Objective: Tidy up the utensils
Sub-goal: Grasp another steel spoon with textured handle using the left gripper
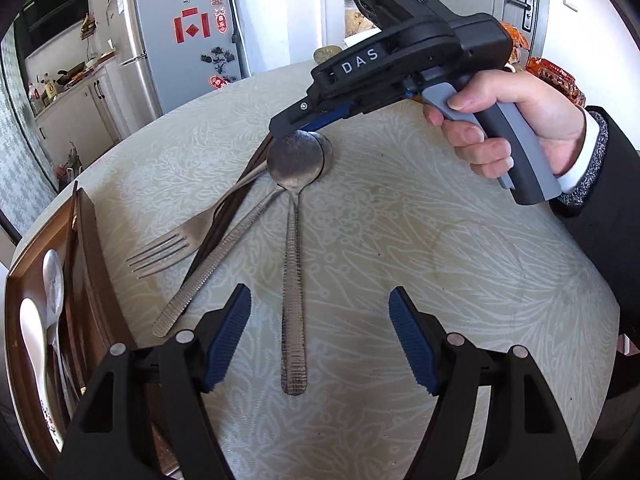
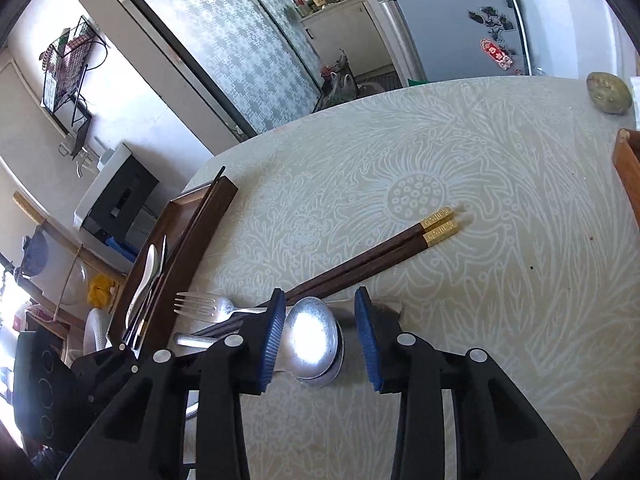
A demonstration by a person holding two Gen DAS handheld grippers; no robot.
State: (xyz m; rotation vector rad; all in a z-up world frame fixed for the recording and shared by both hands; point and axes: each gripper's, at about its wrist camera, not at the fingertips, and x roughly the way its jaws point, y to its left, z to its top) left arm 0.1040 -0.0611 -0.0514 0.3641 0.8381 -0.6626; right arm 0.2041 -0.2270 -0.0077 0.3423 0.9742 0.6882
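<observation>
Two metal spoons lie on the table with their bowls stacked (image 1: pixel 296 160) and their ribbed handles fanned toward me. One handle (image 1: pixel 294 320) runs between the fingers of my left gripper (image 1: pixel 320 289), which is open and hovers above it. A fork (image 1: pixel 168 248) and dark chopsticks (image 2: pixel 380 256) with gold ends cross under the spoons. My right gripper (image 2: pixel 320 292), held by a hand (image 1: pixel 500 128), stands over the top spoon bowl (image 2: pixel 314 336). Its left pad (image 2: pixel 274 332) sits at the bowl's edge. The right pad (image 2: pixel 366 332) is apart from it.
A brown wooden tray (image 1: pixel 86 240) at the table's left edge holds a white spoon (image 1: pixel 32 332), a metal spoon and a chopstick. A greenish stone (image 2: pixel 609 93) lies at the far side and a wooden edge (image 2: pixel 628 176) at the right. The patterned tablecloth (image 1: pixel 440 260) covers the round table.
</observation>
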